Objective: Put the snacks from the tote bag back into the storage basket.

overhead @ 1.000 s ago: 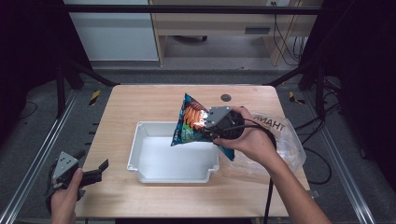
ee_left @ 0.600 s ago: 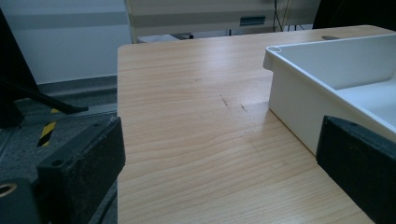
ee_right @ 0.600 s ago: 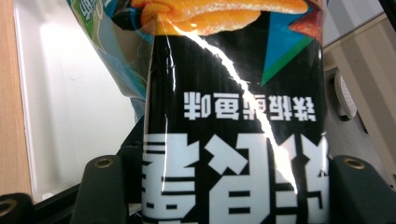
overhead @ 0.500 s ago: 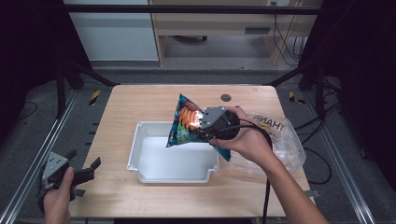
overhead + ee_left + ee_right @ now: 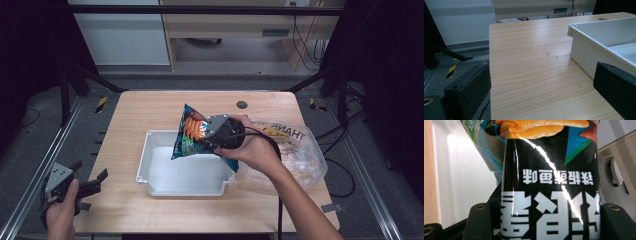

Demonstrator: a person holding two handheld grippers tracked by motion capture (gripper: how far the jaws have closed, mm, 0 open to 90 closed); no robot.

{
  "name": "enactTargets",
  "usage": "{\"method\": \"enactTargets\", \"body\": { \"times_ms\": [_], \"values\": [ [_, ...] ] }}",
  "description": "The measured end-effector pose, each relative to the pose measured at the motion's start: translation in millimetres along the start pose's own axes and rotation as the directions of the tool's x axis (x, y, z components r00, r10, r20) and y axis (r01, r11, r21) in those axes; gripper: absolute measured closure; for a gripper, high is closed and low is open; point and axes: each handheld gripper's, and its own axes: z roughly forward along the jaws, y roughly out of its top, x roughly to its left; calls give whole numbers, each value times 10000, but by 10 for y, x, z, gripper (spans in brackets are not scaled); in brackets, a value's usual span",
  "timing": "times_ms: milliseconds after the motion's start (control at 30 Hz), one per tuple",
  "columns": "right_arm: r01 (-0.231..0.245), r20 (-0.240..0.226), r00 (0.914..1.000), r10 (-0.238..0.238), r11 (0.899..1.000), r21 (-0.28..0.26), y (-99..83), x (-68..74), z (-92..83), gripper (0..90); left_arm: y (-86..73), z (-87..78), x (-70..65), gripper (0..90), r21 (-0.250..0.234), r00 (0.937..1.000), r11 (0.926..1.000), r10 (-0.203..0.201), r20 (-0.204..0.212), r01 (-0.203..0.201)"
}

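A snack bag (image 5: 192, 136) with blue, black and orange print is held by the right gripper (image 5: 212, 136), above the right part of the white plastic tray (image 5: 150, 175). In the high view the bag is seen tilted, with its lower corner hanging over the inside of the tray and its upper end pointing away from the person. The fingers of the right gripper are closed on the bag: in the right gripper view the bag (image 5: 549, 182) is seen pressed between the two black fingers (image 5: 477, 222), and its printed characters appear upside down. The gripper is carried by the right hand (image 5: 252, 150), which is placed over the right edge of the tray.

The tray stands near the middle of the wooden table (image 5: 145, 107), and no thing can be seen inside it. Just beside the tray, on its right, a clear plastic bag (image 5: 300, 150) with printed letters is lying on the table, partly under the right forearm.

The left gripper (image 5: 92, 182) is held by the left hand (image 5: 62, 210) at the front left corner of the table, well apart from the tray. Its fingers (image 5: 466, 87) are wide open, and nothing is between them; in the left gripper view the bare table (image 5: 529, 70) and the corner of the tray (image 5: 584, 47) are seen between them.
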Motion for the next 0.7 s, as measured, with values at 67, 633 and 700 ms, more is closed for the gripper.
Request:
{"method": "enactTargets", "body": {
  "times_ms": [67, 633, 700],
  "values": [
    [-18, -64, 10000, 18, 10000, -16, 22, 16, 29, 398, 1, 4, -5, 10, -10, 10000, 10000, -39, 9, 39],
    [212, -566, 9981, -224, 9995, -213, 150, 131, 233, 397, -6, 34, -26, 13, 127, 9998, 9999, 78, 169, -81],
    [269, -694, 9972, -283, 9994, -215, 146, 145, 266, 397, -6, 36, -26, 13, 147, 9998, 9998, 125, 176, -127]
  ]
}}
